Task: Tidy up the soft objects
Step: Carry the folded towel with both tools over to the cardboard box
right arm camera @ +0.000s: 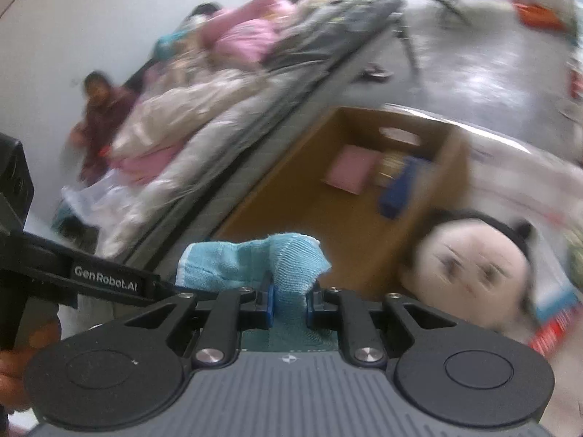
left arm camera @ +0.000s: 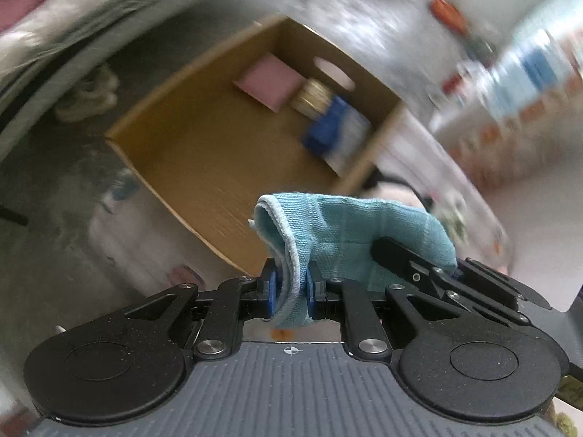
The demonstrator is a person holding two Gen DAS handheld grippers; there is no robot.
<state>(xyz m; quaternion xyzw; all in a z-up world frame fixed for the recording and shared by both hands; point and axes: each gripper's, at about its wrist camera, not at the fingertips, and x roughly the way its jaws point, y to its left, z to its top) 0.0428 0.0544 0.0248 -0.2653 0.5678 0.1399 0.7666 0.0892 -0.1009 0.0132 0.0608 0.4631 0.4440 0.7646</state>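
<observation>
A light blue cloth (left arm camera: 346, 233) hangs between both grippers, in the air at the near edge of an open cardboard box (left arm camera: 204, 153). My left gripper (left arm camera: 290, 287) is shut on one hemmed edge of it. My right gripper (right arm camera: 289, 300) is shut on the other end of the cloth (right arm camera: 291, 258); it also shows at the right of the left wrist view (left arm camera: 419, 266). Inside the box (right arm camera: 328, 215) lie a pink folded cloth (left arm camera: 269, 83), a yellowish item (left arm camera: 313, 98) and a blue item (left arm camera: 335, 127). Both views are motion-blurred.
A round plush face with black hair (right arm camera: 477, 258) lies just right of the box. A bed piled with pink and beige bedding (right arm camera: 218, 83) runs along the left, with a dark doll (right arm camera: 98, 109) by the wall. Grey floor (right arm camera: 455, 54) lies beyond.
</observation>
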